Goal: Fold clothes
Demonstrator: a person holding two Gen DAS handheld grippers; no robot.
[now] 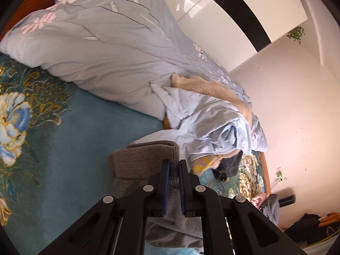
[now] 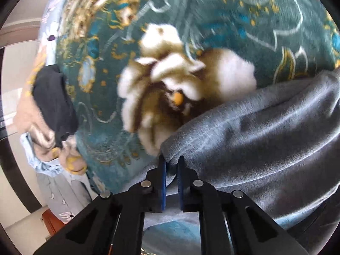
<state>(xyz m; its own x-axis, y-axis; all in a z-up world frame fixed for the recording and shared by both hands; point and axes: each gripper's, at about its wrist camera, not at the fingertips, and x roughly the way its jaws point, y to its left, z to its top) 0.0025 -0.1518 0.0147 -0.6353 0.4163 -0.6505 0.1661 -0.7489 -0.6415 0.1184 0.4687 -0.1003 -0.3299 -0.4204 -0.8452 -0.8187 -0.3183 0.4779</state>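
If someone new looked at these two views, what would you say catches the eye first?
Probably the big pale-blue floral duvet heaped across the far half of the bed, above the teal flowered blanket. Next, the grey garment in the foreground of both views: the left hand-held gripper is shut on its brown ribbed cuff and the right hand-held gripper on its edge. A large white flower on the blanket fills the middle of the right view.

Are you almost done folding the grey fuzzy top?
Not yet. Both grippers are clamped on the grey fleece garment: the left gripper at its ribbed brownish cuff, the right gripper at an edge. No neat fold shows. A pile of other clothes waits on the bed.
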